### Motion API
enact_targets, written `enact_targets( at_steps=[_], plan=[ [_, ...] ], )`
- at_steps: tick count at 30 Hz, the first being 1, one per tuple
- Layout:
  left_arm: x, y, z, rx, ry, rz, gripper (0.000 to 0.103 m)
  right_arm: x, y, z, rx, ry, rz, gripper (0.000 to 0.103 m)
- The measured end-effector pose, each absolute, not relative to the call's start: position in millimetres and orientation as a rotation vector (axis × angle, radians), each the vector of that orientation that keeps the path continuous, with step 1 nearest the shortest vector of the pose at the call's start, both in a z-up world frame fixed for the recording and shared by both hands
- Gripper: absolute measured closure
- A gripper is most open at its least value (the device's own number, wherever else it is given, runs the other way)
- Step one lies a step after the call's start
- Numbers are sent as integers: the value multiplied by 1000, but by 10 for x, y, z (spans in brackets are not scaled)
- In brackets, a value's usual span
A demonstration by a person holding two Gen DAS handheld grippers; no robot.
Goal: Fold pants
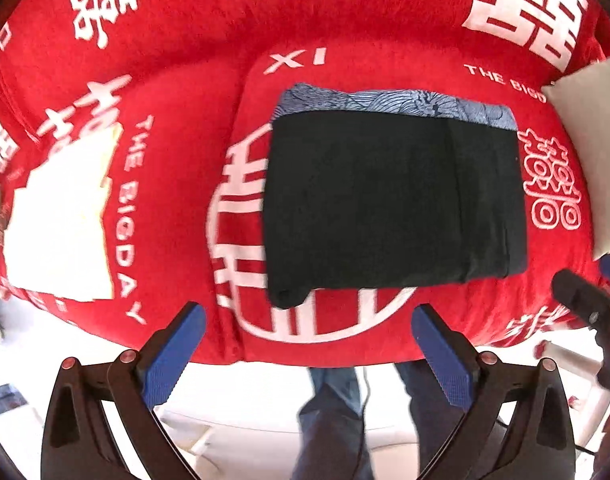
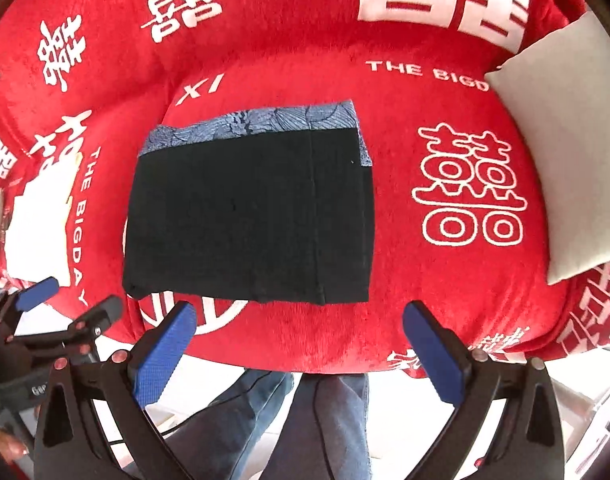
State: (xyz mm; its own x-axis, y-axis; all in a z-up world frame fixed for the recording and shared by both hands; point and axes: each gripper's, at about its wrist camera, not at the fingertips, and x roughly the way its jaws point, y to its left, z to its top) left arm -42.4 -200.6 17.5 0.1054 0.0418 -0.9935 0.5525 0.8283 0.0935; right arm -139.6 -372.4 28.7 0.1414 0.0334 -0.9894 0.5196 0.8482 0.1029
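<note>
The left gripper (image 1: 309, 316) has its jaws spread wide apart with nothing between them; its blue ribbed pads (image 1: 173, 360) hang just off the front edge of the red cover (image 1: 185, 80), above the floor side. The right gripper (image 2: 299, 316) stands the same way, jaws wide and holding nothing, blue pads (image 2: 433, 352) clear of the cloth. In the right wrist view the left gripper (image 2: 65, 300) shows at the lower left, beside the seat's front edge; in the left wrist view part of the right gripper (image 1: 585, 300) shows at the right edge.

Just beyond both sets of fingers lie the pants (image 1: 389, 200), on the seat cushion of the cover, touching neither gripper. They are black and folded into a compact, nearly square packet with straight sides. A seam runs front to back near the right side (image 2: 317, 216), and layered edges show at the right. The front left corner bulges slightly lower than the rest of the near edge. Under the packet's far edge and right corner sticks out a strip of blue patterned fabric (image 2: 257, 120); whether it belongs to the pants cannot be told.

The cover carries large white characters and the words "THE BIGDAY". A pale cushion (image 2: 565, 160) rests at the right. The person's legs in blue jeans (image 2: 305, 420) show below.
</note>
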Motion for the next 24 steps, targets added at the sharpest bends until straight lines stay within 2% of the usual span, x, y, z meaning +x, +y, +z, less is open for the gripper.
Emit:
enact_targets(
  at_steps=[7,24],
  plan=[
    [-541,-1948,262,553,1388,-436,0,-1450,-3556,392,499,1387,-420,0],
    [-584,-1838,337,501,1415,-430,0,-1461,-3378,476,479,1385,-421,0]
  ],
)
